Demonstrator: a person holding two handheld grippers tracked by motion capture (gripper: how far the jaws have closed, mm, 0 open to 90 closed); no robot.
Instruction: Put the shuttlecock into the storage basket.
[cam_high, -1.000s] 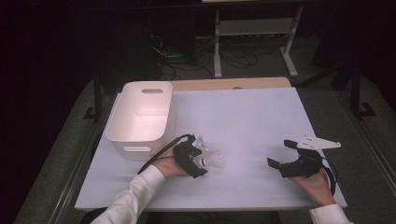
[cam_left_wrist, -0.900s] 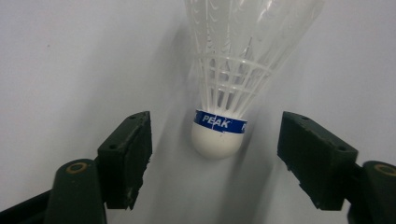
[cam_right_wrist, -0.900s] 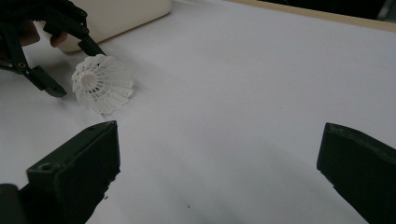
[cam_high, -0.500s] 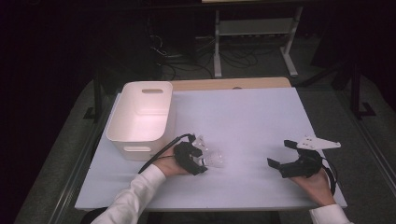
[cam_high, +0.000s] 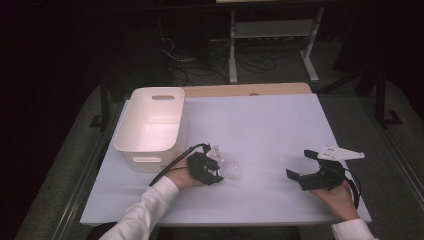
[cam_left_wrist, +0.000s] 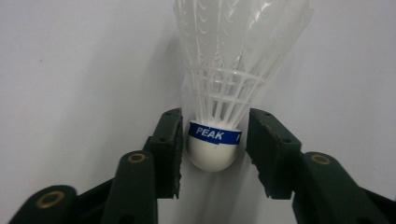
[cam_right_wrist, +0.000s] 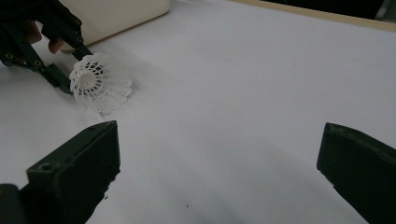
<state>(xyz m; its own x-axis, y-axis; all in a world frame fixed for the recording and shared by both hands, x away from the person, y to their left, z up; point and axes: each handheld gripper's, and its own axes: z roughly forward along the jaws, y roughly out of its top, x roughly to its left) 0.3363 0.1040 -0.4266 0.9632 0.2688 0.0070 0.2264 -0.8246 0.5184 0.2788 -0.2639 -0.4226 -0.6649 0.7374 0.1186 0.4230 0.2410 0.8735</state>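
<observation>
A white feathered shuttlecock lies on its side on the white table. Its cork, with a blue band, sits between the jaws of my left gripper. Those jaws have just been closing. A thin gap still shows on each side of the cork, so the pads do not press on it. From the right gripper view, the left gripper reaches the shuttlecock from the left. My right gripper rests open near the table's front right, with bare table between its jaws.
A white plastic bin with handle slots stands at the table's left, just behind my left hand. A wooden strip runs along the far edge. Beyond it are a metal rack and cables on a dark floor.
The left gripper's jaws have drawn in around the shuttlecock's cork. Both hands have stayed where they were.
</observation>
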